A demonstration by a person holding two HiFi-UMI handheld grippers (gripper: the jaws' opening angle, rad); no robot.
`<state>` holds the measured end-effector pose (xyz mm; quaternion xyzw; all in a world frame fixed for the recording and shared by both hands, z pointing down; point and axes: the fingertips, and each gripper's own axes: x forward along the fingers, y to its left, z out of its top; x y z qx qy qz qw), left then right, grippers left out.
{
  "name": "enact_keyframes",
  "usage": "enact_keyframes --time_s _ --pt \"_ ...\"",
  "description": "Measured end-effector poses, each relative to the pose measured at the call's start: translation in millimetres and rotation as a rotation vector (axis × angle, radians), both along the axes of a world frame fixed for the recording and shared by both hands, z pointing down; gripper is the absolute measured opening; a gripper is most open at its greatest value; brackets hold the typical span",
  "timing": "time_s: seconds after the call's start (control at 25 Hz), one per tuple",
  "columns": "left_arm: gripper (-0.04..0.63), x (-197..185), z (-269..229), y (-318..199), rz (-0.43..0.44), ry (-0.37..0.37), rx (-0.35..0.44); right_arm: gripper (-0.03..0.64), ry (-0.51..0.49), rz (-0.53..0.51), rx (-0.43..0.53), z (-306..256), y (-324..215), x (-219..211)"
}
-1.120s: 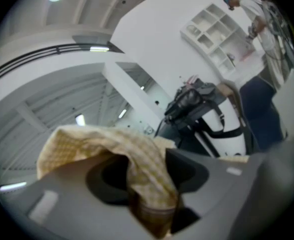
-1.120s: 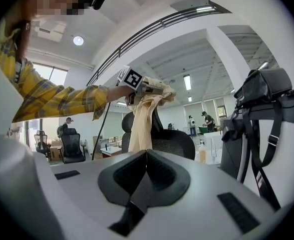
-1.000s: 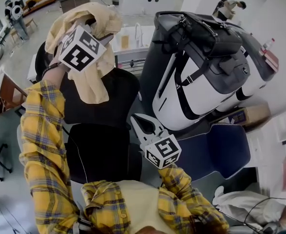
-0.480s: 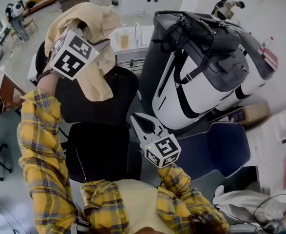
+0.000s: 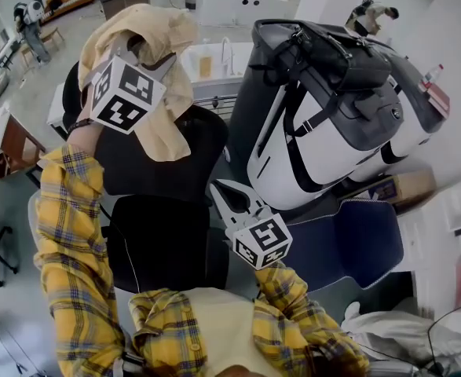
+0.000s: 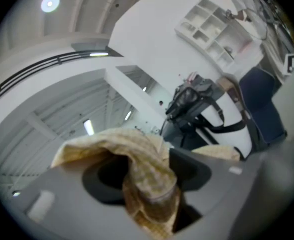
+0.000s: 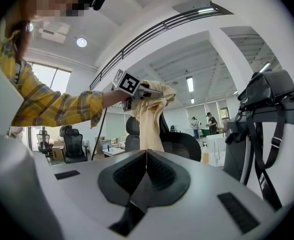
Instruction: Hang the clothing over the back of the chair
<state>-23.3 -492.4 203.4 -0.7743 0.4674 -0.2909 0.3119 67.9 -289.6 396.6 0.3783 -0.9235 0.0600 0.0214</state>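
- Open-plan office all round: a white ceiling with strip lights, glass walls and desks, with two people standing far beyond the tips of the right claw.
- Left claw is held high on an arm in a yellow plaid sleeve, above the right claw and well apart from it.
- Its jaws have just been closing and are clenched on the clothing, a pale yellow garment bunched in the gap between them.
- More of the cloth lies over the top of this claw and covers its tips in the head view; the rest hangs straight down beneath it.
- Directly below the left claw stands the black chair. The garment's lower end hangs in front of the top of its back. No view settles whether it rests there.
- Right claw is low and level, with its jaws pressed together and nothing between them.
- It points toward the chair and the hanging clothing and touches neither.
- To the right of the right claw stands a large white and dark-grey case, with a black bag strapped on top.
- Just beside that claw, at the foot of the case, is a blue seat.
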Motion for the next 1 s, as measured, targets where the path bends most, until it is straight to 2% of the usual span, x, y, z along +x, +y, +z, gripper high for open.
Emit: enact_keyframes --time_s 0.16,0.24,0.52,1.0 --pt "0.148 -9 -10 -1 -0.067 0.014 0.085 0.014 0.003 -0.013 0.005 0 2 -2" --pt "0.112 -11 -14 0 -0.08 0.021 0.11 0.014 0.003 -0.014 0.006 -1 2 -2" --pt "0.081 -11 -22 19 -0.038 0.083 0.13 0.014 0.003 -0.016 0.012 -4 6 -1" --pt "0.075 9 -17 76 0.147 0.12 0.106 0.014 -0.002 0.017 0.033 -11 10 -2"
